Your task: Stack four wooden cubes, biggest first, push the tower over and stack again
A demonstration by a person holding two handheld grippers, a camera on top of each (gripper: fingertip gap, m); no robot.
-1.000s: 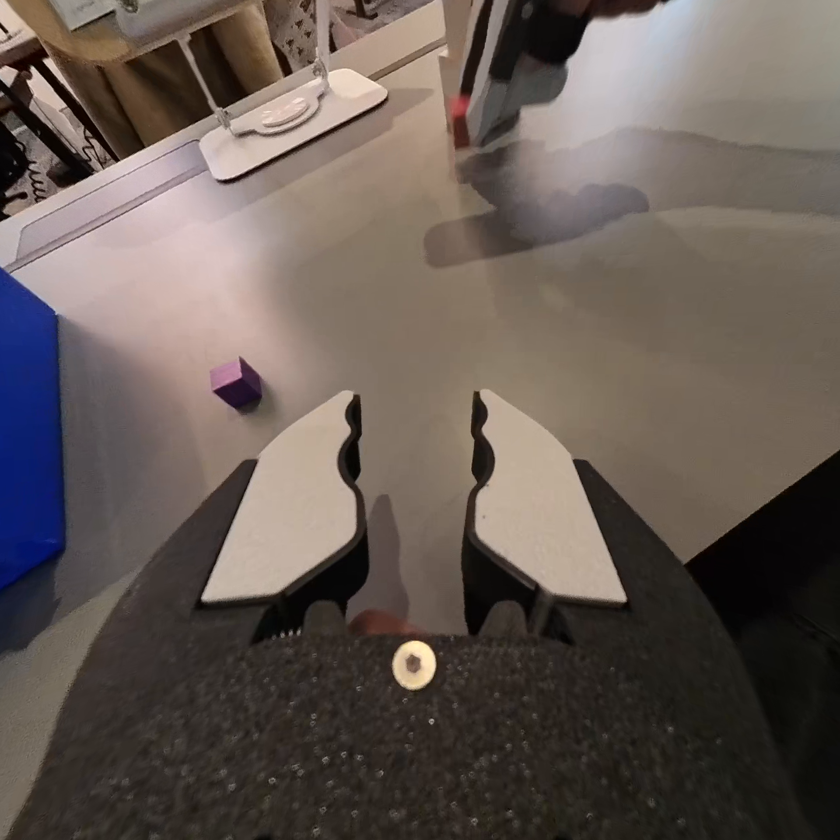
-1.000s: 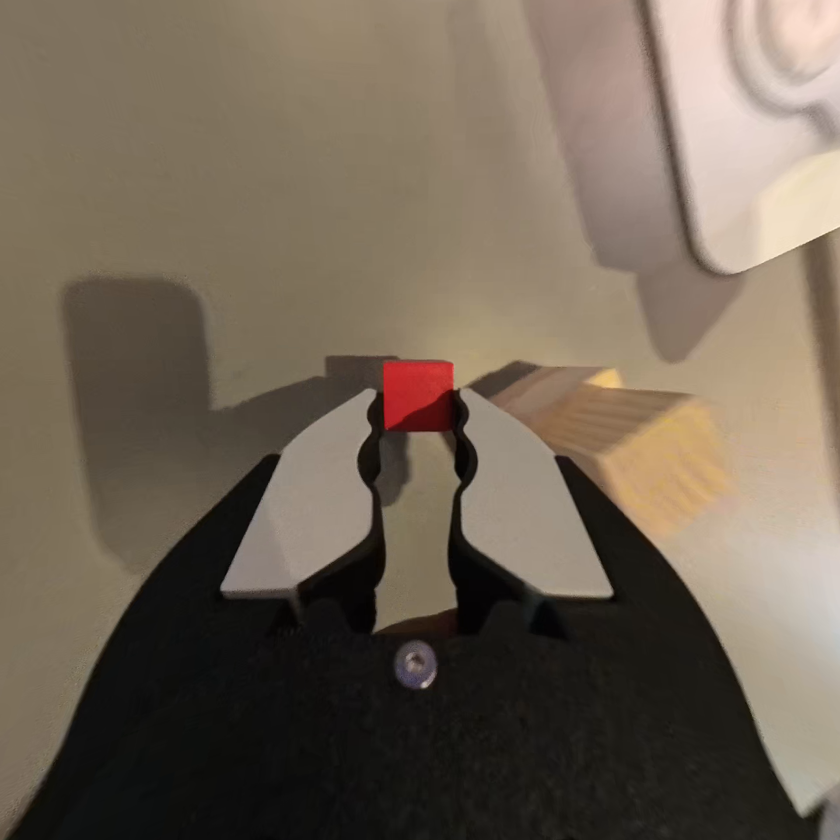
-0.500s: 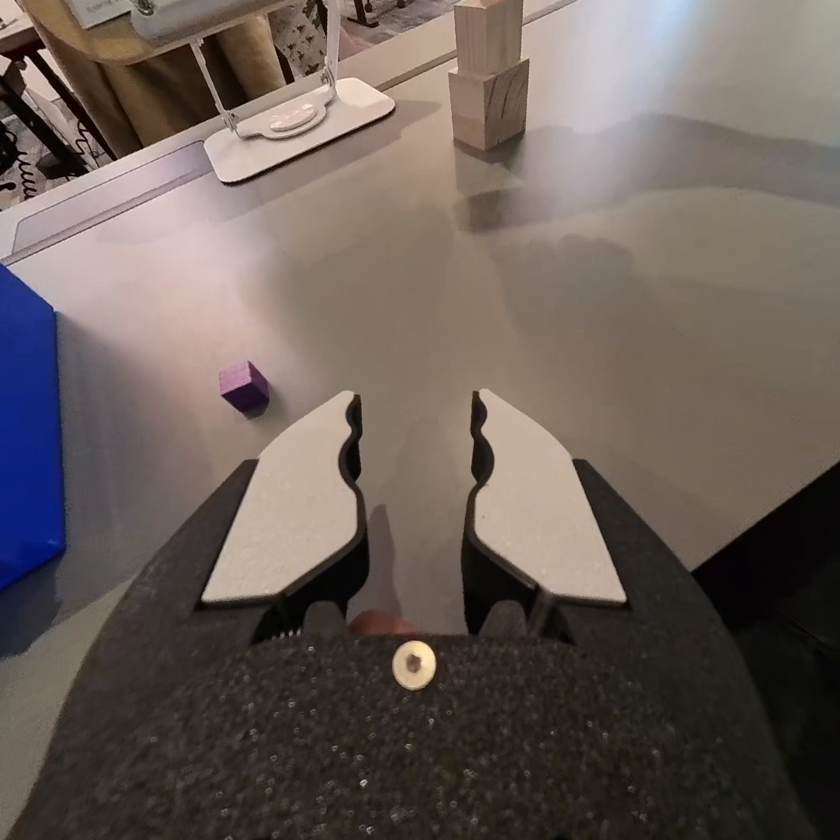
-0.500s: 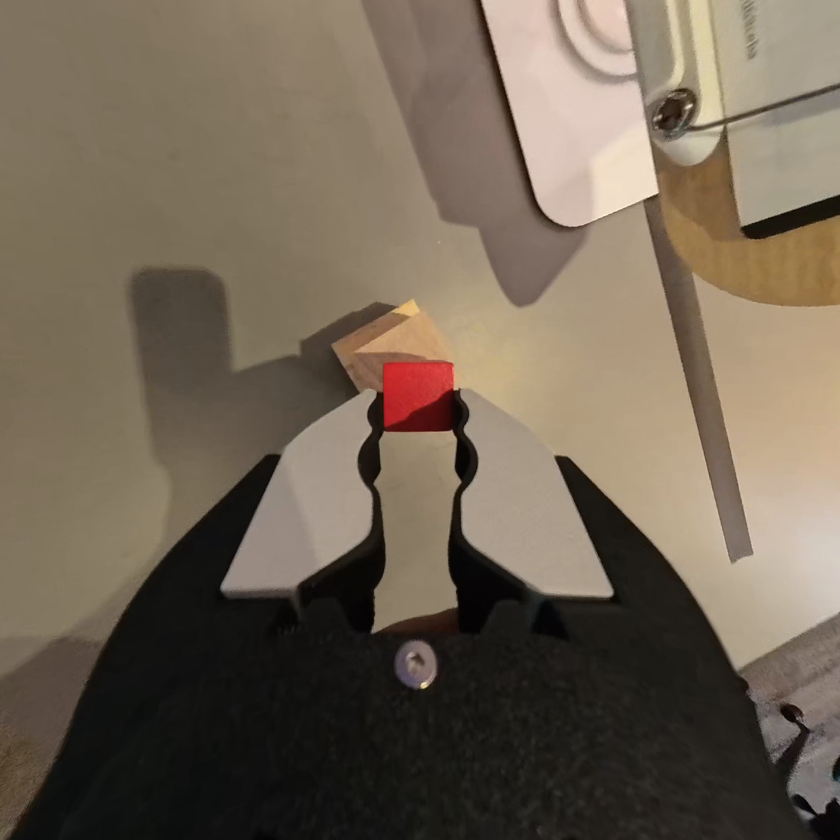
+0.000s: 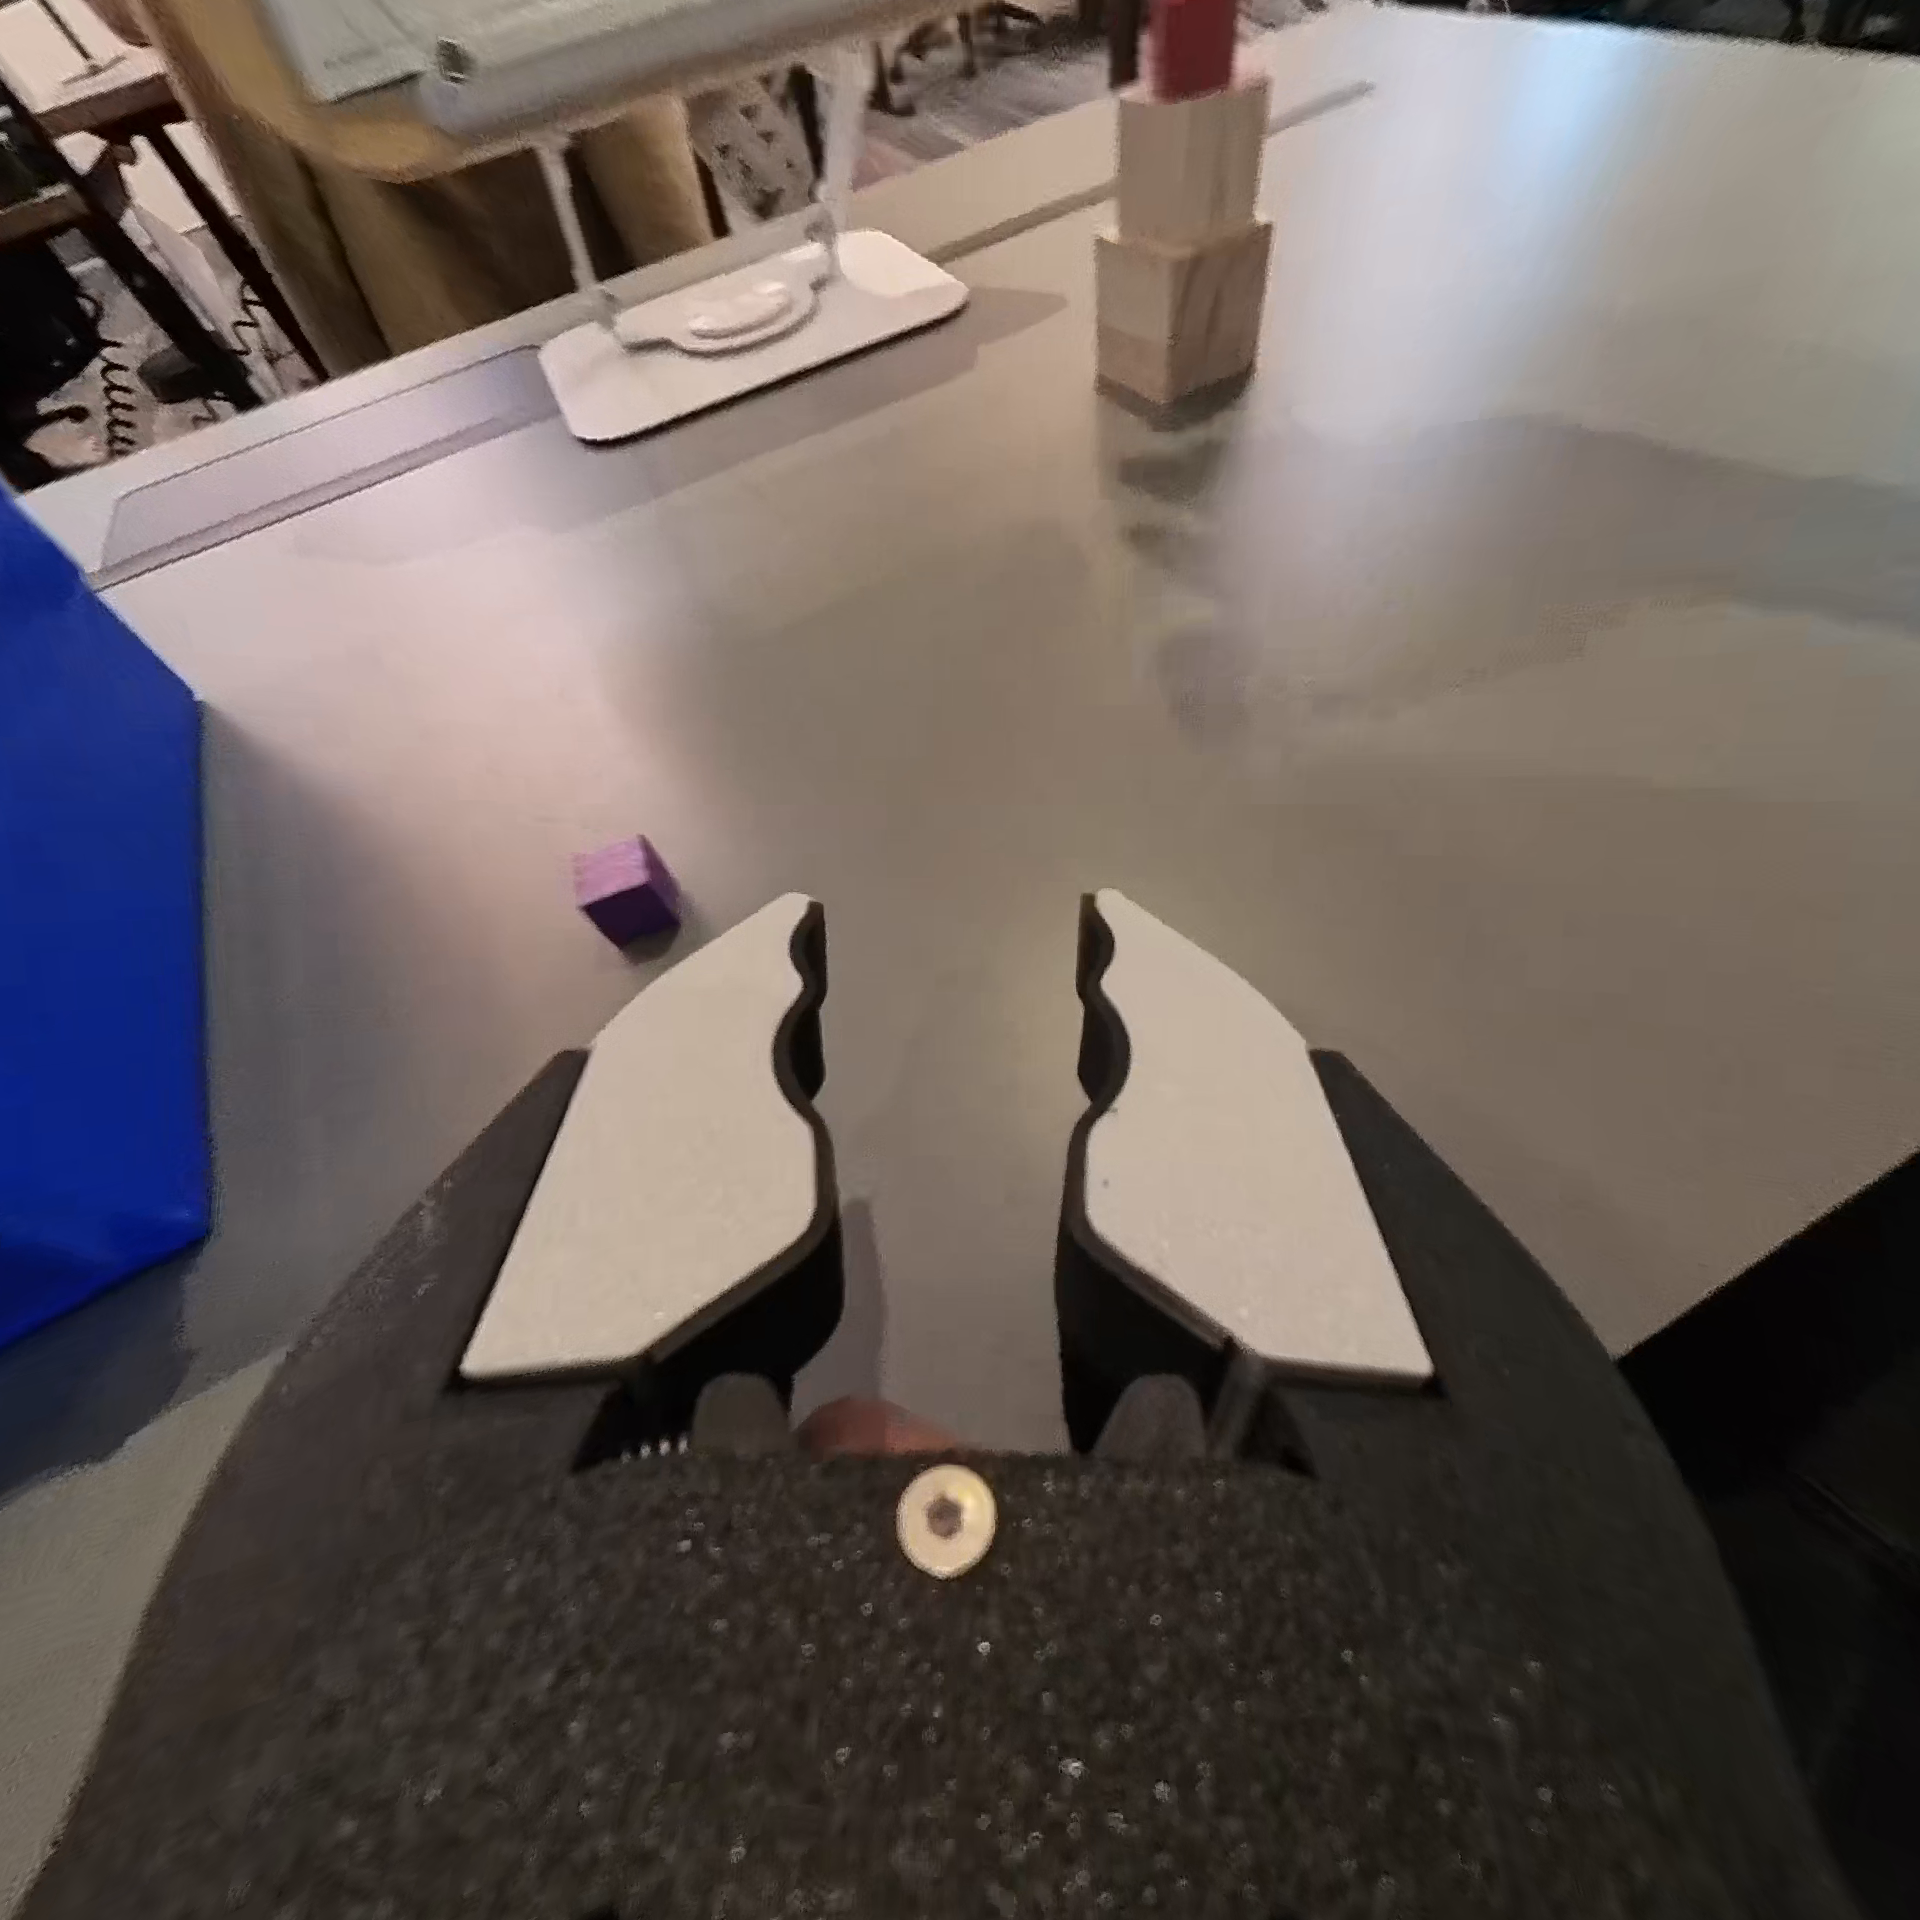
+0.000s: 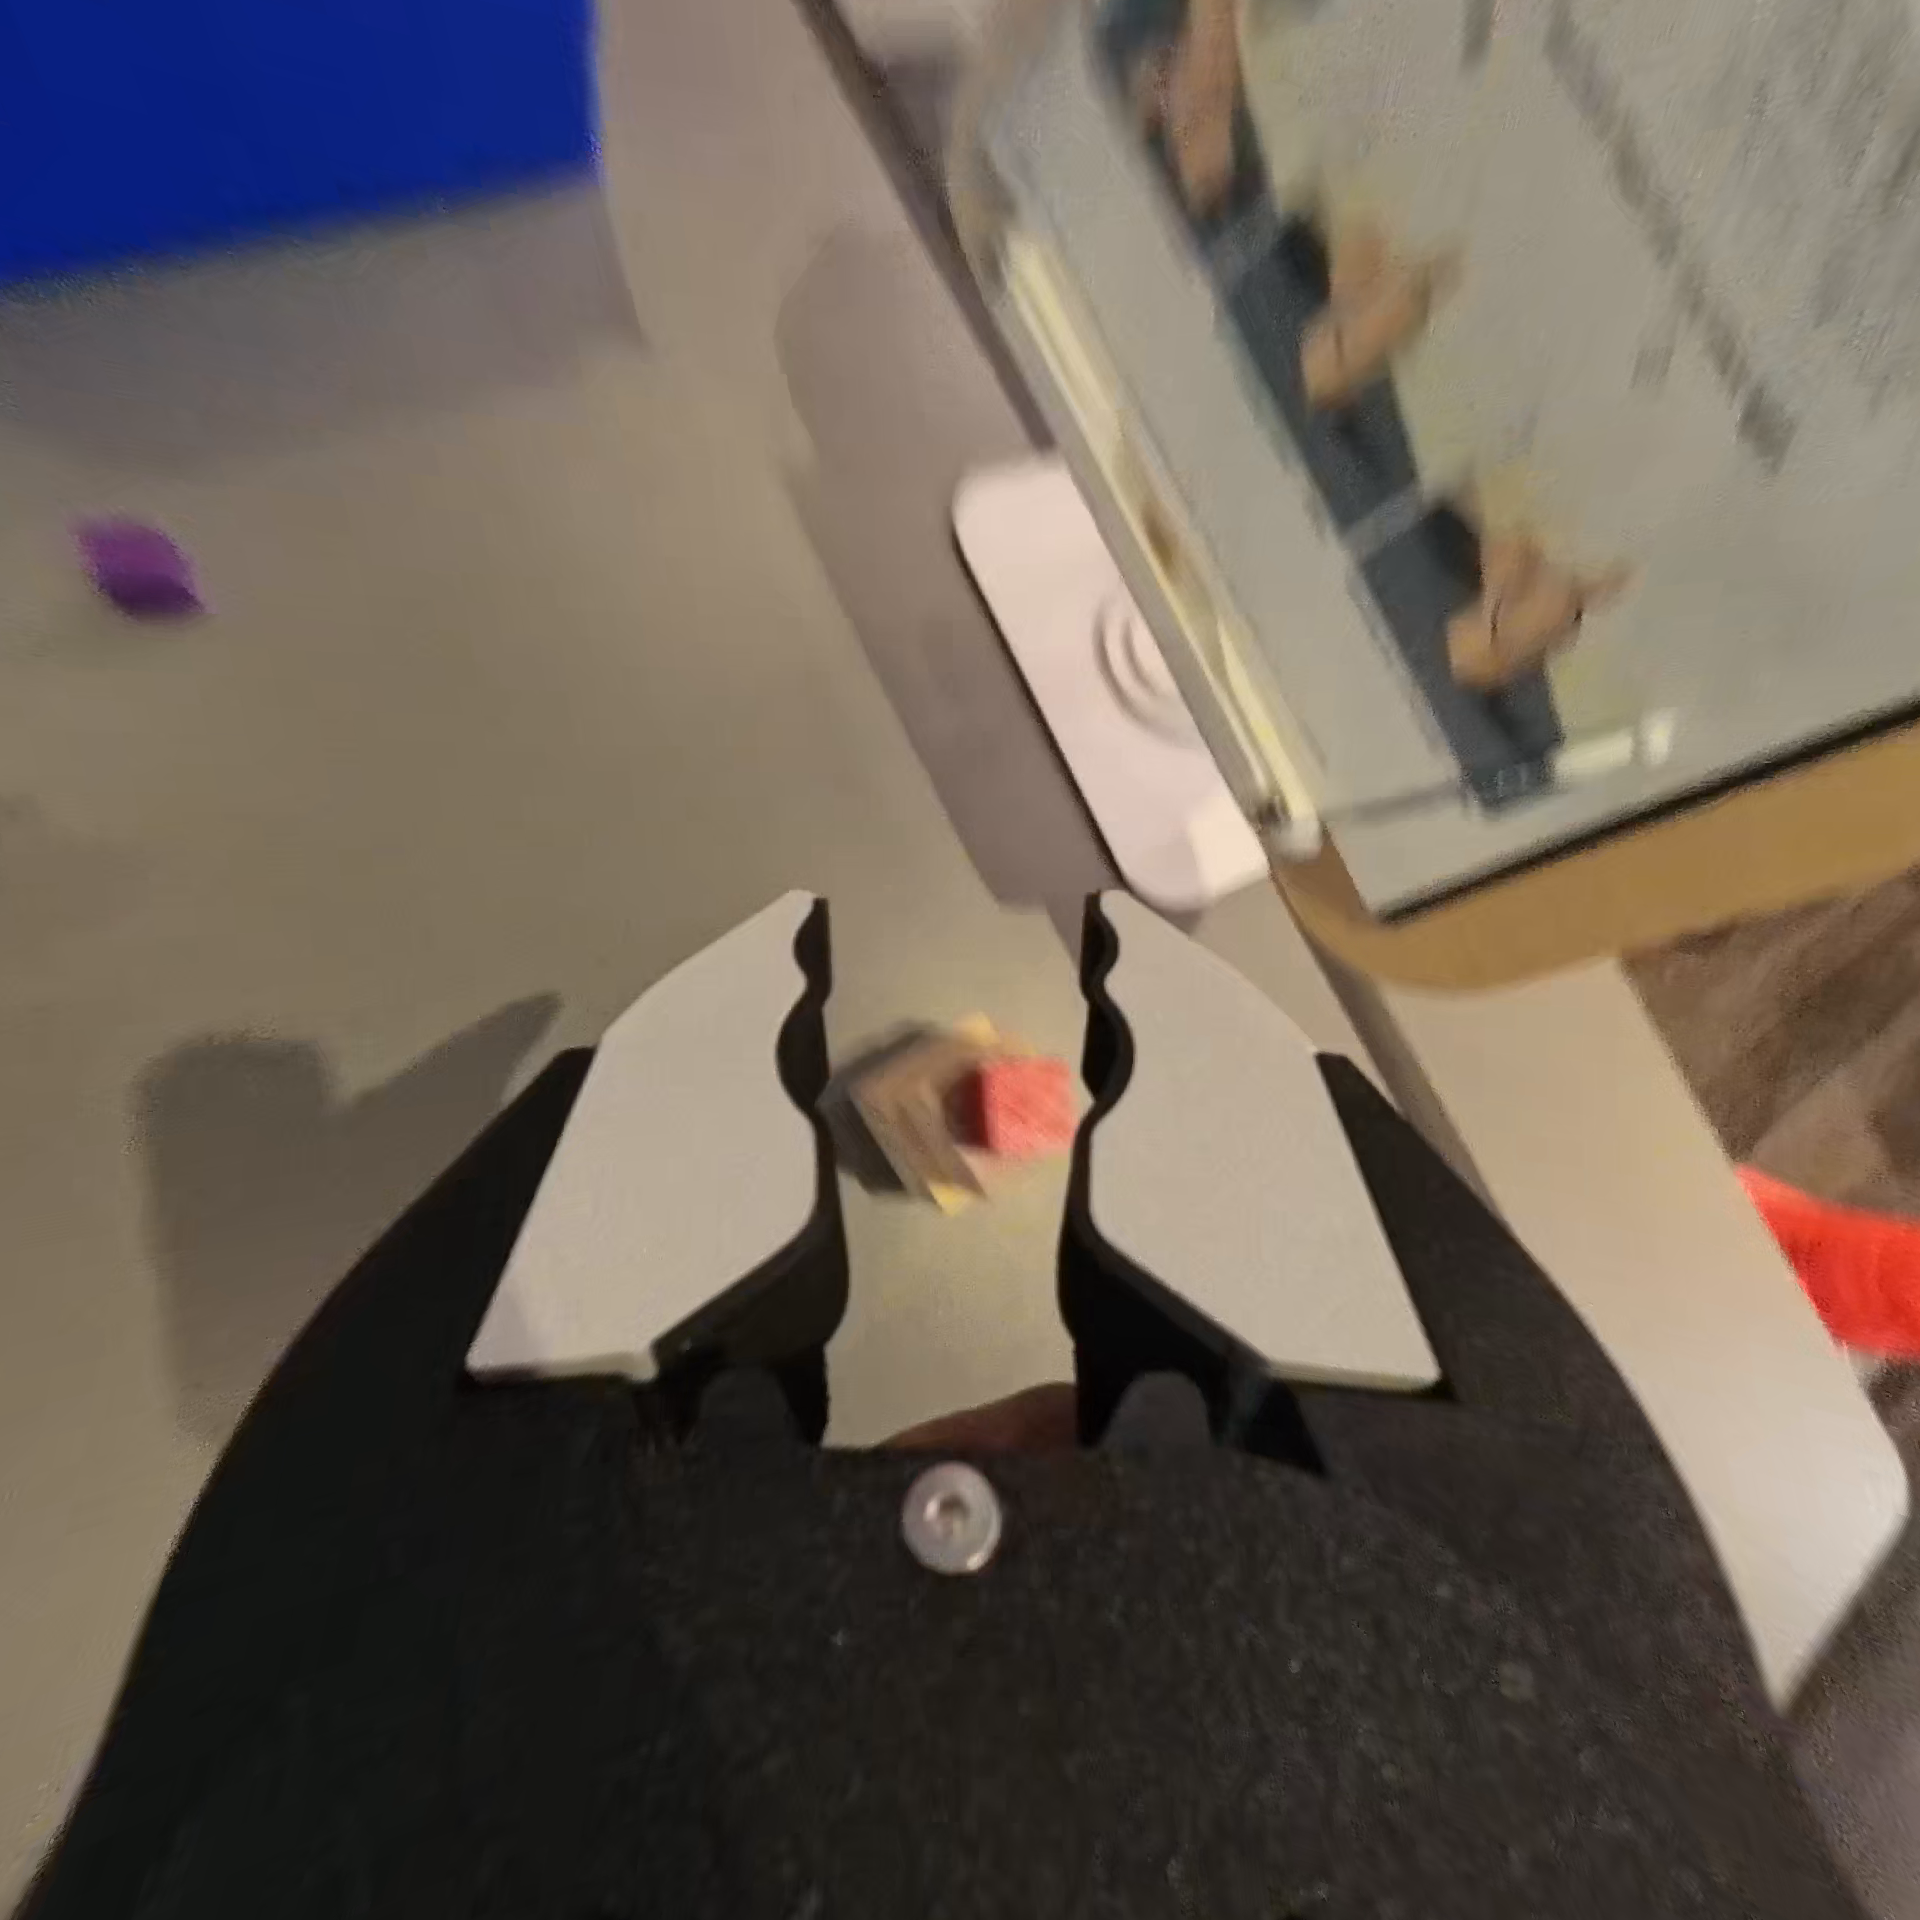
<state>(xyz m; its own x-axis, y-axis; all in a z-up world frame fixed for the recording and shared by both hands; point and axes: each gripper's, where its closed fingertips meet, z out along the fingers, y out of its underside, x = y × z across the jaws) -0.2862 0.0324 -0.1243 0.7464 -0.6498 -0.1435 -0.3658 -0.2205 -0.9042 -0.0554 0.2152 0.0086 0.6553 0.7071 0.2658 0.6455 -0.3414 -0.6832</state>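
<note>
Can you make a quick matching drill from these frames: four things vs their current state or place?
Things:
1. red cube
2. purple cube
3. largest wooden cube
4. left hand-held gripper

States:
A. open, holding nothing
B. bottom of the tower, on the table
C. alone on the table near the blue object
D. top of the tower

Pairs: 1-D, 2-C, 3-B, 4-A

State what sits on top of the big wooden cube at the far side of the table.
On the big wooden cube stands a smaller wooden cube, and on that a red cube. The frame edge cuts off the red cube's top in the left wrist view.
</note>
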